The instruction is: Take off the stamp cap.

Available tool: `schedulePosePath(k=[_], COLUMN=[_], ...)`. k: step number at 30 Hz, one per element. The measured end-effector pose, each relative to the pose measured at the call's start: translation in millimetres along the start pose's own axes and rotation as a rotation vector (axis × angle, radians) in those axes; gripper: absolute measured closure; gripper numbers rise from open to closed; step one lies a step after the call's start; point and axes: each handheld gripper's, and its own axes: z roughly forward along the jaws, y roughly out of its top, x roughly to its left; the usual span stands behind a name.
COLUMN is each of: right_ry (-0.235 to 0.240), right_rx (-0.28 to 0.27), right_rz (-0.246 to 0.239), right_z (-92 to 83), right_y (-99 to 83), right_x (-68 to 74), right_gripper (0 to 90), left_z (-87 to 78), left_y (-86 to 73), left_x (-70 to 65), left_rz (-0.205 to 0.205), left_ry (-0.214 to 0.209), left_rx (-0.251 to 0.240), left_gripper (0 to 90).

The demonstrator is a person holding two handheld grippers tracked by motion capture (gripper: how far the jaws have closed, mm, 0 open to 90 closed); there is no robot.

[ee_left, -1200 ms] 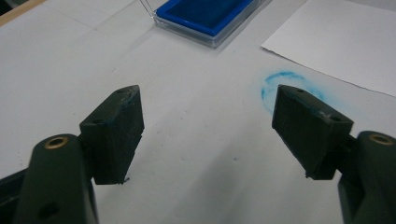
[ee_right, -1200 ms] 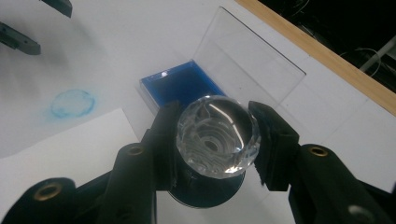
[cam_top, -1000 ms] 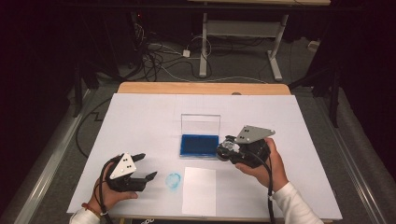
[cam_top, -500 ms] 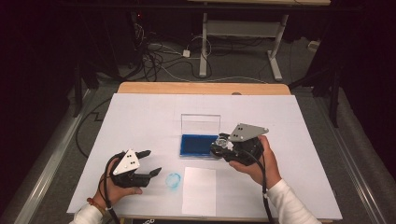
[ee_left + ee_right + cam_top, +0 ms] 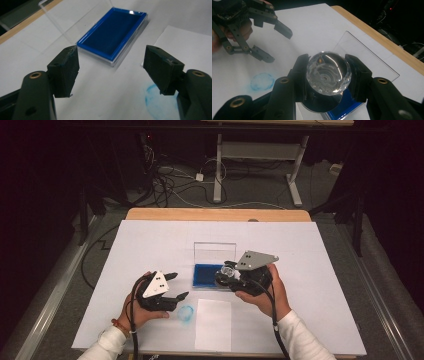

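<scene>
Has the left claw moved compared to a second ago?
Yes. The left claw has slid rightward toward the blue ring stamp mark and now sits just beside it. Its jaws have just been closing partway, with nothing between them.

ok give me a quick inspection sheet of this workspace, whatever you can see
surface: white table with a wooden far edge, bearing a round blue ink mark
job's things: clear round stamp; blue ink pad with its clear lid standing open; white sheet of paper
clutter: nothing seen
grippers: right gripper is shut on the stamp above the ink pad; left gripper is open, nothing between its jaws, which have just been closing
cables: a black cable trails from the right gripper; loose cables on the floor
surroundings: dark room, white desk frame behind
</scene>
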Motion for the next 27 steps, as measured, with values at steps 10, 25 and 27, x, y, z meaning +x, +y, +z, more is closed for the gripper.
schedulePosePath(k=[10, 25, 27], right_ry=[0.039, 0.085, 0.087], right_rx=[-0.035, -0.033, -0.031], right_rz=[0.033, 0.032, 0.032], right_z=[-2.4, 7.5, 9.4], right_y=[-2.8, -7.3, -8.0], right_x=[9.6, 24.6, 26.4], right_gripper=[57.0, 57.0, 57.0], left_z=[22.9, 39.7, 40.5], left_y=[26.4, 38.4, 38.4], left_x=[-25.2, -47.0, -47.3], left_rz=[0.005, 0.036, 0.029], left_ry=[-0.067, -0.130, -0.134], left_rx=[-0.049, -0.052, -0.058], left_gripper=[24.7, 24.8, 24.8])
